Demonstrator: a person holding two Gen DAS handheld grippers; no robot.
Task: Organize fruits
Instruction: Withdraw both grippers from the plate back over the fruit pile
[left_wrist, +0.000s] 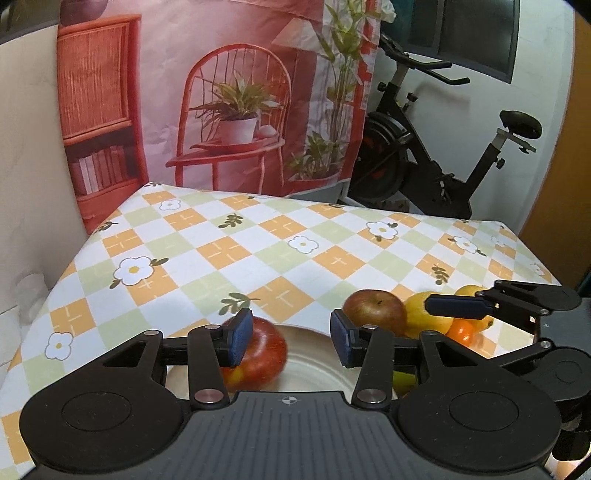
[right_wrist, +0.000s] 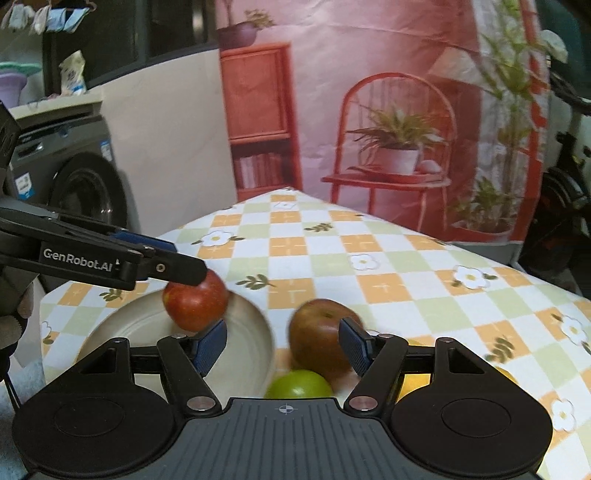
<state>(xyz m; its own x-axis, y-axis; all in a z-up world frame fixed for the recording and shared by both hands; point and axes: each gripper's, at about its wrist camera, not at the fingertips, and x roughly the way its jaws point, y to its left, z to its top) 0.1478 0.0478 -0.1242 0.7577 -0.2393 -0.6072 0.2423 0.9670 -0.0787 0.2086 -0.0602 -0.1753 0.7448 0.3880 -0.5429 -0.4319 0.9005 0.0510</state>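
Red apple (right_wrist: 195, 304) sitting in cream plate (right_wrist: 122, 325), slightly blurred. Darker apple (right_wrist: 317, 338) sitting upright on cloth just right of plate, stem up. Green fruit (right_wrist: 299, 384) lying in front of it, yellow citrus (left_wrist: 424, 314) and small orange (left_wrist: 461, 330) clustering beside

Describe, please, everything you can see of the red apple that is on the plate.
The red apple is round and glossy, deep red with faint paler streaks, whole as far as shown. It sits inside the cream plate, near the far rim. In the right wrist view, the tip of the left gripper overlaps its top; whether they touch cannot be told. In the left wrist view it lies behind the left-side finger, not between the fingers, and something small and yellow shows at its base.
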